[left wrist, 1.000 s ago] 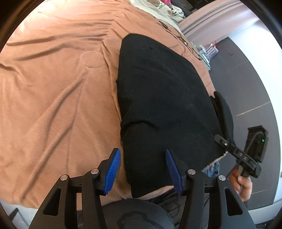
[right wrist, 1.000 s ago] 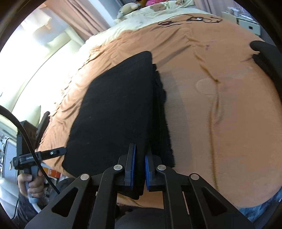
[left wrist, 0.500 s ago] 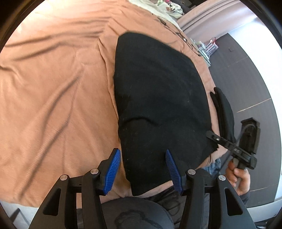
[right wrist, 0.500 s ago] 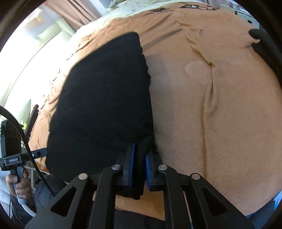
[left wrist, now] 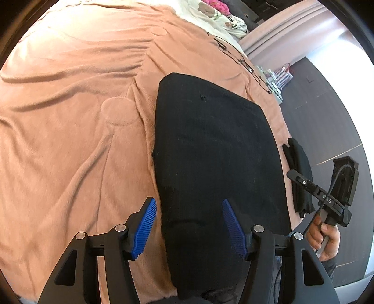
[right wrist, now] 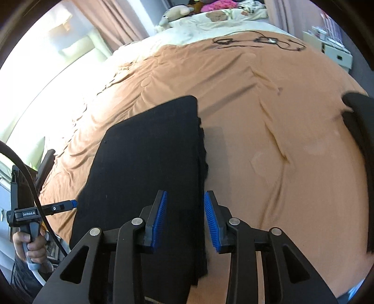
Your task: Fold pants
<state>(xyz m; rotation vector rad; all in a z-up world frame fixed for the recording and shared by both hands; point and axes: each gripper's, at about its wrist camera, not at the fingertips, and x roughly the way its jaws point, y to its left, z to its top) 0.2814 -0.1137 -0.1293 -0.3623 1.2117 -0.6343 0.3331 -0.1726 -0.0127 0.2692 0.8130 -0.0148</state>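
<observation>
The black pants (left wrist: 215, 149) lie folded into a flat rectangle on the orange blanket (left wrist: 70, 131). My left gripper (left wrist: 189, 222) hovers over their near left corner. Its jaws are opening, and the blue pads stand apart from the cloth between them. My right gripper (right wrist: 185, 217) sits over the right edge of the pants (right wrist: 149, 159). Its jaws are also opening, with the layered edge between them and no pad pressing on it. Each view shows the other gripper at the side, the right one (left wrist: 294, 175) and the left one (right wrist: 70, 204), each held in a hand.
A second dark garment (left wrist: 300, 177) hangs at the bed's right edge. Black cables (right wrist: 257, 41) lie on the far blanket, with pillows and soft toys (right wrist: 210, 16) behind. A white drawer unit (right wrist: 336, 53) stands past the bed. Dark floor (left wrist: 327, 117) runs along the right.
The right gripper was shut on the pants' edge and has now let go, its jaws parted. Both grippers have drawn back a little. The left jaws stand slightly wider.
</observation>
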